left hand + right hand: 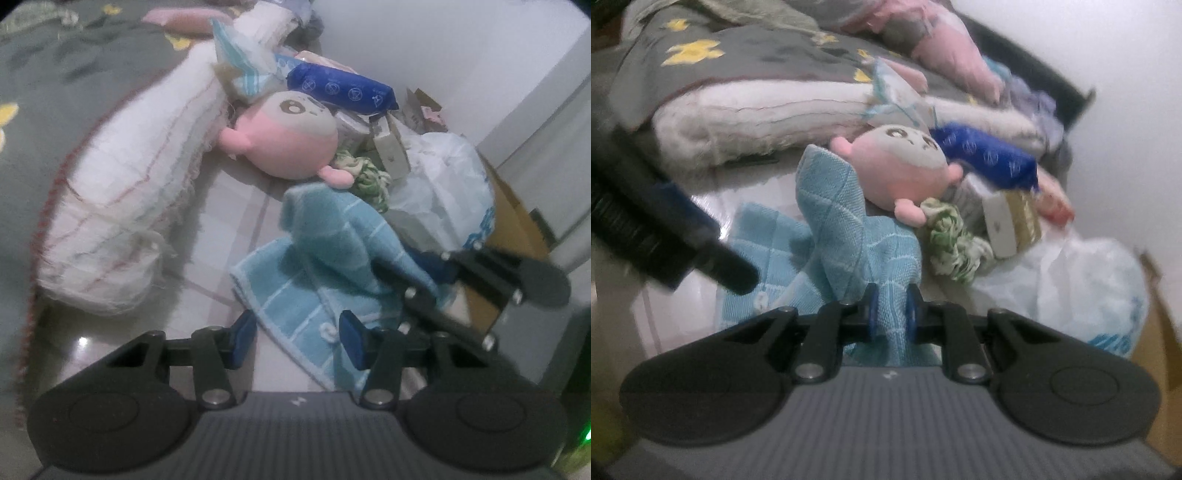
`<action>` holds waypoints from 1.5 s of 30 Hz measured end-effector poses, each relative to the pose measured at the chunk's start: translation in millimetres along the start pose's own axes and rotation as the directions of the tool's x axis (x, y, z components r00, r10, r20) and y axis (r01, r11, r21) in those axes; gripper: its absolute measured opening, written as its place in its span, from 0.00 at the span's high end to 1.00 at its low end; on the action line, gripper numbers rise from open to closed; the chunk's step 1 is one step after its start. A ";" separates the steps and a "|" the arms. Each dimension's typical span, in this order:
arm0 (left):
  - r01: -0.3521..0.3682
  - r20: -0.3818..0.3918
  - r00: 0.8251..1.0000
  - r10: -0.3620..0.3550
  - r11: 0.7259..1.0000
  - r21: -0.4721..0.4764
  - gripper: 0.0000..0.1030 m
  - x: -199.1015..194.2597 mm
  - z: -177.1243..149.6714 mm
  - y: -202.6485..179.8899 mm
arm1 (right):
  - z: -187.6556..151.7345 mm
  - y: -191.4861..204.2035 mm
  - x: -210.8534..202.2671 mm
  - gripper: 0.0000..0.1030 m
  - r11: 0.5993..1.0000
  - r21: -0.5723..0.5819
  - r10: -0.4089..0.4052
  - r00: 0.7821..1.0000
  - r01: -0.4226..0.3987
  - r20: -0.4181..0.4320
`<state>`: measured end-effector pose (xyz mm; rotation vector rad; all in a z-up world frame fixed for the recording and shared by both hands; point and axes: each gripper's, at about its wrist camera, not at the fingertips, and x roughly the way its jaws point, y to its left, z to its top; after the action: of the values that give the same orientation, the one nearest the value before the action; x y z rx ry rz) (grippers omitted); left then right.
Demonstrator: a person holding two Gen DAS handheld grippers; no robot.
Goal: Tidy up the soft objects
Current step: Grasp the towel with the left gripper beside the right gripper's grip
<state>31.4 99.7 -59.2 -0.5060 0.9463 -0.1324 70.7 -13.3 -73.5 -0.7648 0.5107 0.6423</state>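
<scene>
Blue packet (341, 89) print too blurred for reading, right gripper (891, 317) pinching the light blue towel (849, 236), left gripper (293, 341) standing parted, towel edge lying between its pads unpressed

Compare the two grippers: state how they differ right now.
The right gripper is shut on a fold of the blue towel; the left gripper is open, the towel's edge between its pads but not pinched. The right gripper lifts a bunched ridge; the left is at the flatter corner. Both are at the same towel.
</scene>
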 end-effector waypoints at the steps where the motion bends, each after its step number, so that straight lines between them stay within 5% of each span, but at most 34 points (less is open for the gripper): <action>1: 0.006 -0.003 1.000 -0.006 1.000 -0.010 0.51 0.6 0.7 0.6 | -0.5 3.1 -2.5 0.86 1.000 -0.023 -0.011 1.000 0.011 0.007; 7: 0.042 0.013 0.999 -0.042 0.999 -0.005 0.51 0.1 5.7 -6.1 | -7.8 7.0 -22.8 0.85 0.999 -0.047 0.017 0.997 -0.014 0.072; 16: 0.094 0.019 0.995 -0.093 0.995 -0.036 0.49 -3.0 10.8 -5.4 | -17.6 -2.8 -40.6 0.82 0.980 0.056 0.182 0.973 -0.191 0.141; 22: 0.088 0.005 0.996 -0.088 0.995 -0.049 0.47 -1.8 13.8 -3.4 | -21.0 -1.3 -47.4 0.74 0.951 0.103 0.269 0.945 -0.291 0.186; 27: 0.104 0.005 0.995 -0.104 0.991 -0.084 0.46 -2.8 15.7 2.0 | -27.0 -10.3 -40.9 0.74 0.872 0.219 0.397 0.894 -0.439 0.209; 32: 0.089 -0.004 0.996 -0.089 0.993 -0.075 0.44 1.2 15.5 -0.8 | -29.5 -1.8 -39.1 0.73 0.837 0.233 0.455 0.866 -0.496 0.208; 34: 0.069 -0.005 0.998 -0.069 0.996 -0.061 0.45 3.4 14.8 -2.8 | -29.5 5.5 -40.4 0.72 0.827 0.218 0.481 0.853 -0.518 0.202; 36: 0.037 -0.004 0.999 -0.037 0.998 -0.042 0.58 5.5 13.7 -4.4 | -29.5 10.0 -42.7 0.71 0.823 0.205 0.494 0.846 -0.529 0.199; 45: 0.018 0.002 1.000 -0.018 1.000 -0.016 0.65 5.8 11.2 0.1 | -44.3 -28.8 -54.6 0.69 0.779 0.316 0.497 0.841 -0.541 0.213</action>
<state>43.8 101.8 -58.2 -0.5299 0.9414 -0.1407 44.2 -81.5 -53.1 -0.2146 0.7192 1.0673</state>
